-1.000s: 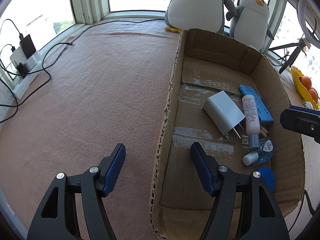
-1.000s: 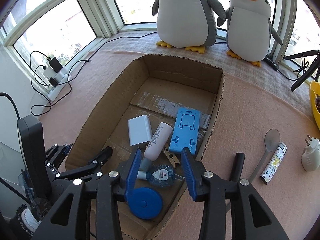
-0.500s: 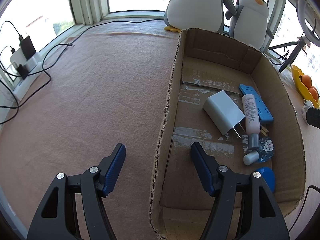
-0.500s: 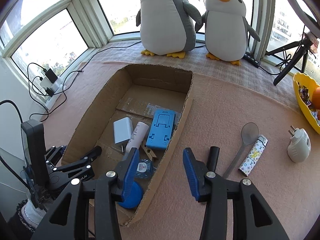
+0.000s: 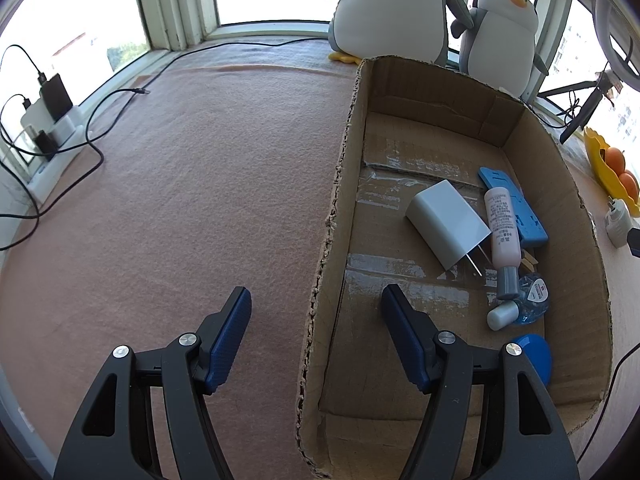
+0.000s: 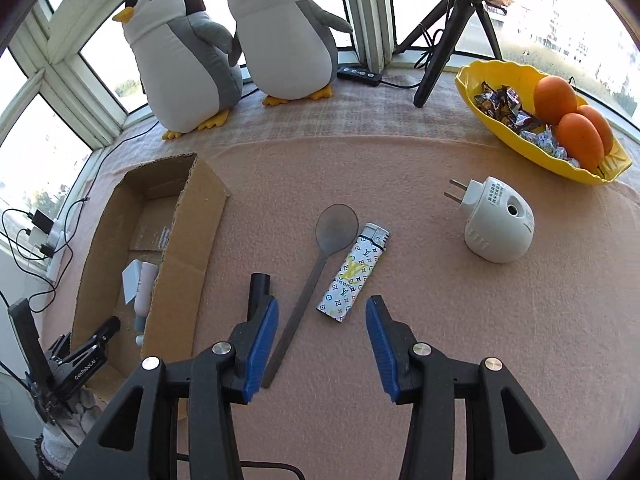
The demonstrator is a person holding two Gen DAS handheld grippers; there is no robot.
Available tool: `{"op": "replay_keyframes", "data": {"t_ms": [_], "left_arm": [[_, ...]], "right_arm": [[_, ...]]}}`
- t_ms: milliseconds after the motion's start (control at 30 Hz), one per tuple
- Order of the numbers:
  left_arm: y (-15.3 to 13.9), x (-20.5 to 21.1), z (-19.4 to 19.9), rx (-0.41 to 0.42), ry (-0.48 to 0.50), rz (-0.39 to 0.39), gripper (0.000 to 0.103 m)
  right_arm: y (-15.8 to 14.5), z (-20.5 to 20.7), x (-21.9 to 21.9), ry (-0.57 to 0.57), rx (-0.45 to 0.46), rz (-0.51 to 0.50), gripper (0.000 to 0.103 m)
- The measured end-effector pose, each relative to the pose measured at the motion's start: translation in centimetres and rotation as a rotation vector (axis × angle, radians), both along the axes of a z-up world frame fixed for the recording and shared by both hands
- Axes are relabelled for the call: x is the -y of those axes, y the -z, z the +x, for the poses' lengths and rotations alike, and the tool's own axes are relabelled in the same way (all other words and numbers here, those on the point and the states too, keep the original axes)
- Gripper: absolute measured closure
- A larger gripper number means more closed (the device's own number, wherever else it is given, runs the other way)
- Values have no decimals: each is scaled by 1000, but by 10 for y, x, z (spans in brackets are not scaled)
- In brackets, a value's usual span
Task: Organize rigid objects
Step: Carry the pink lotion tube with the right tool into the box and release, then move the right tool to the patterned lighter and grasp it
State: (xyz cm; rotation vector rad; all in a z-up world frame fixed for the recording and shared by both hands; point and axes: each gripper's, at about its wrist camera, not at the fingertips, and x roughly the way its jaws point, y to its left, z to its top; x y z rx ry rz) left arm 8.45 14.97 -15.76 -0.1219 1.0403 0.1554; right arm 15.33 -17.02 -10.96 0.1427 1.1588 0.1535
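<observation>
A cardboard box lies on the pink felt table. It holds a white charger, a pink tube, a blue stand, a small clear bottle and a blue disc. My left gripper is open and empty, straddling the box's left wall. My right gripper is open and empty, just in front of a patterned lighter. A grey spoon, a black cylinder and a white plug-in device lie on the felt.
Two plush penguins stand at the back by the window. A yellow bowl of oranges and sweets sits at the back right beside a black tripod. A power strip with cables lies at the far left.
My right gripper has swung right, from over the box to over the lighter and spoon on the felt. The left gripper has stayed put.
</observation>
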Motion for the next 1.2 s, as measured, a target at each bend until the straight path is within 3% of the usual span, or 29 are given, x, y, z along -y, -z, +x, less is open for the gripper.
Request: {"op": "replay_keyframes", "data": {"t_ms": [333,733,1200], "left_arm": [[0,0,0,0,-1,-2,34],[1,-1,0,1,-6,-9,34],[1,0,0,1,-7,-10,34]], "right_arm": [[28,32,12,66,-102,40,62],[60,40,-4,65,-137,-56,71],[59,45,-8,16,-151,-142,75]]}}
